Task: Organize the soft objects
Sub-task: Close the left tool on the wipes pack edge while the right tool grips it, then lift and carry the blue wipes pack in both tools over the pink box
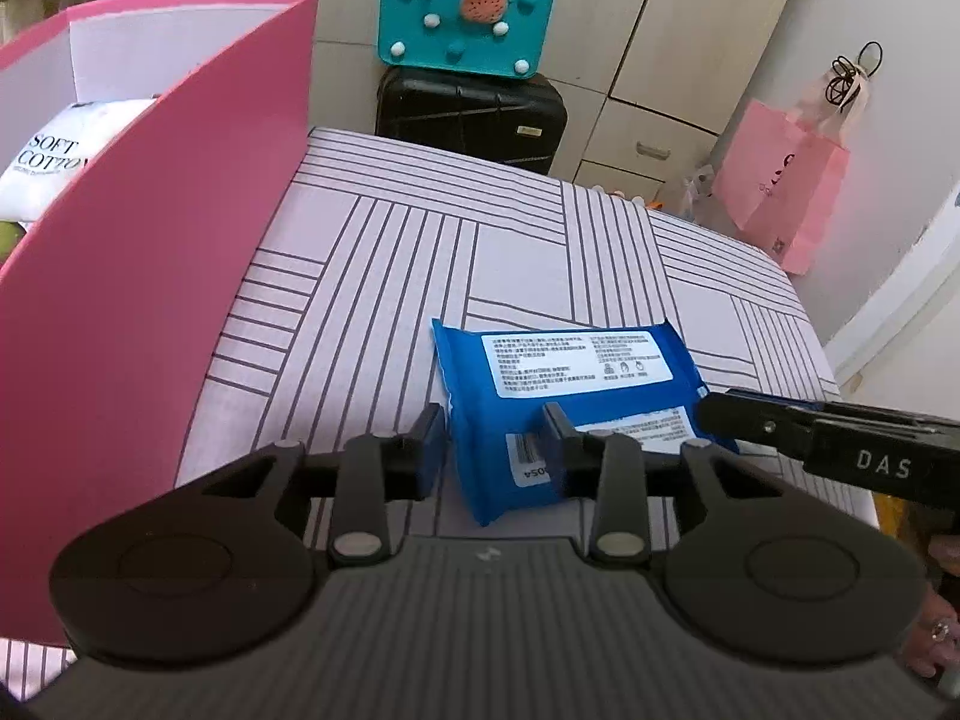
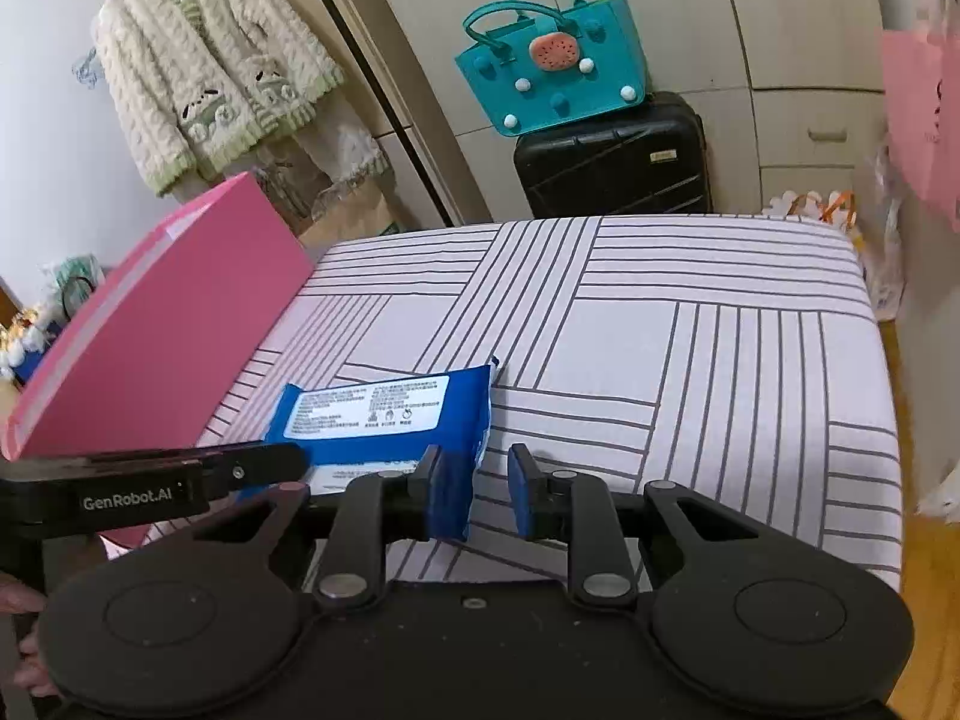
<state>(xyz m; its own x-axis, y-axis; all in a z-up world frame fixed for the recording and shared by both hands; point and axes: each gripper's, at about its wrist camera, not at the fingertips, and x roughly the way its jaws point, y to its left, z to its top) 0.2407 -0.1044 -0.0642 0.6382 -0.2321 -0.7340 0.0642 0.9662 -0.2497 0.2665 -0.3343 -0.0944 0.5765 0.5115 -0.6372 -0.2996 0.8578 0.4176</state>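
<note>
The blue wipes pack (image 1: 570, 396) lies flat on the striped bed (image 1: 372, 276). The left gripper (image 1: 495, 438) is spread wide around its near corner. The right gripper (image 2: 474, 480), also spread, sits low at its other end, squeezing nothing.

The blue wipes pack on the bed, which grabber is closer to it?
Left. The left gripper straddles the blue wipes pack's near corner, fingers open. The right gripper sits just off its right edge, also open.
</note>
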